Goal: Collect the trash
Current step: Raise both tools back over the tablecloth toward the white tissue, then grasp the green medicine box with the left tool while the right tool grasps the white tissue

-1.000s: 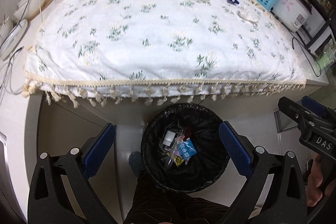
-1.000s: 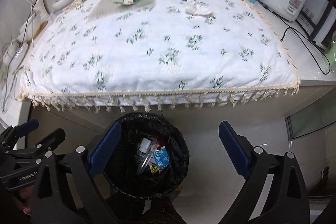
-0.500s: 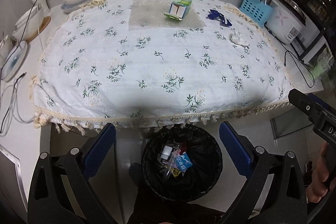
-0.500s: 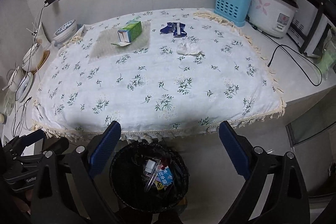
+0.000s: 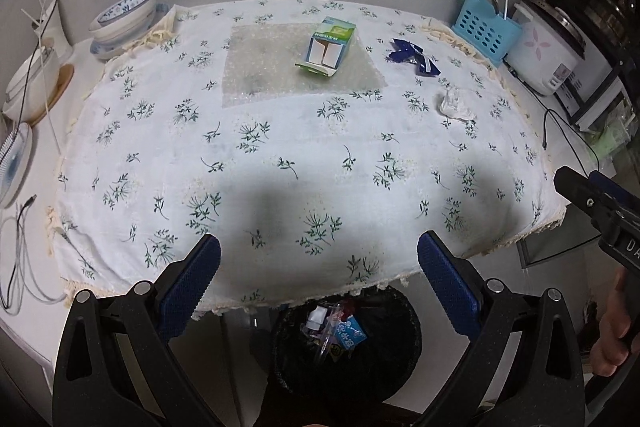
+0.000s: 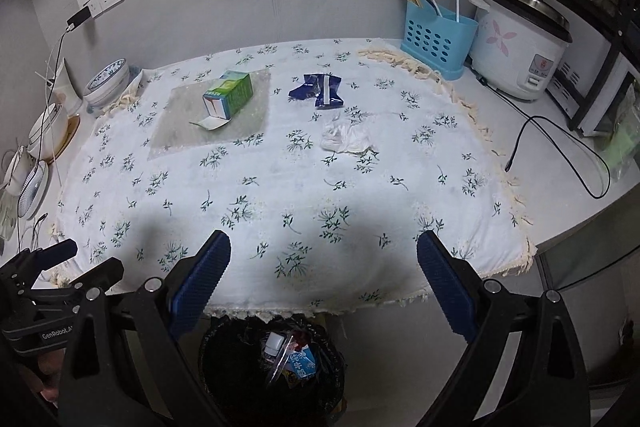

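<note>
L gripper (image 5: 319, 267): jaws wide, nothing held; blue ribbed pads on black frame, over near edge of cloth.
R gripper (image 6: 323, 265): jaws wide too, empty; same ribbed pads, hovering over near edge.
Bin (image 6: 224, 351): round, black liner, on floor just below table edge, between both grippers; already has wrappers + small white bit inside.
Trash left: green/white carton (image 6: 229, 95), boxy, end flap open, lying on its side on clear bubble-wrap sheet (image 6: 180, 131) far-left; blue foil wrapper (image 6: 319, 91), crinkled, far-centre; white tissue wad (image 6: 344, 139), soft, crumpled, just nearer than wrapper.
Cloth (image 6: 280, 195): thin white floral fabric w/ fringe, loose over table.
Risk 1: pads prob. pinch cloth along w/ tissue → cloth drags, other bits slide.
Risk 2: foil lies flat + slick → may slip from pads unless a raised crease is caught.
Risk 3: carton looks light, hollow → could crush or skid on bubble wrap; sheet may lift w/ it.
Risk 4: black cable (image 6: 560, 143) + rice cooker (image 6: 516, 47) at R side → reach drifting R could snag.
Progress: judged partway; 3 items + sheet not yet binned.
</note>
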Available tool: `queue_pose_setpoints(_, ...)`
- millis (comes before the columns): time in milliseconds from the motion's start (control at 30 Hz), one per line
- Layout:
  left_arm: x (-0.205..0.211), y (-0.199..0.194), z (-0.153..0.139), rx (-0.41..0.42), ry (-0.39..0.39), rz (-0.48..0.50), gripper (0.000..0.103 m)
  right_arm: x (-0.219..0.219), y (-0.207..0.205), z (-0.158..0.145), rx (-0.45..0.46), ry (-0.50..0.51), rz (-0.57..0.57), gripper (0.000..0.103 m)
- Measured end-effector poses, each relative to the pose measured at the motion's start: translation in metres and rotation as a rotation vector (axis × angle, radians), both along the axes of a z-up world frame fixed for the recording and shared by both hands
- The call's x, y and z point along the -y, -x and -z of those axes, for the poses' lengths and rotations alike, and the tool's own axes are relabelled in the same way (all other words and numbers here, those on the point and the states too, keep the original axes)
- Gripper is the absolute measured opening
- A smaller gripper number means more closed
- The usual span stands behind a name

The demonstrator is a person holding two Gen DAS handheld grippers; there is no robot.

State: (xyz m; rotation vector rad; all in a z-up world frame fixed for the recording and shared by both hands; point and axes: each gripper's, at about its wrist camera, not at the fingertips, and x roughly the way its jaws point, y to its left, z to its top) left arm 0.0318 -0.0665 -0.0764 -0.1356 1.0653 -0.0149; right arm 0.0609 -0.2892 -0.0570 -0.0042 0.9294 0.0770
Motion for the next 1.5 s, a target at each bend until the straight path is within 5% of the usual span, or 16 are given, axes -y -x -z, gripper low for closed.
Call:
queue_pose_setpoints(400,-0.003,-0.083,-0.001,0.003,-0.03,0.007,0.097,0.006,-0.076,0.028,-0.071,0.001,0.008,0.09)
queue_pose_setpoints(767,-0.008,-0.188,0.031,-0.003,-0.042,0.015,0.096,0.012,-0.153,0.068,-0.098,-0.036,0.055,0.09)
queue_pose_setpoints(1133,0.001,-0.268,0.067,0.014,-0.067,0.05,0.092,0.021,-0.197,0.106,-0.104,-0.077,0.122,0.078)
queue_pose_setpoints(1333,0.008,-0.287,0.086,-0.025,-0.053,0.082,0.076,0.019,-0.212,0.123,-0.128,-0.062,0.108,0.062)
queue_pose_setpoints(1500,0.012,-0.293,0.09,-0.037,-0.044,0.114,0.051,0.011,-0.217,0.133,-0.142,-0.031,0.079,0.049)
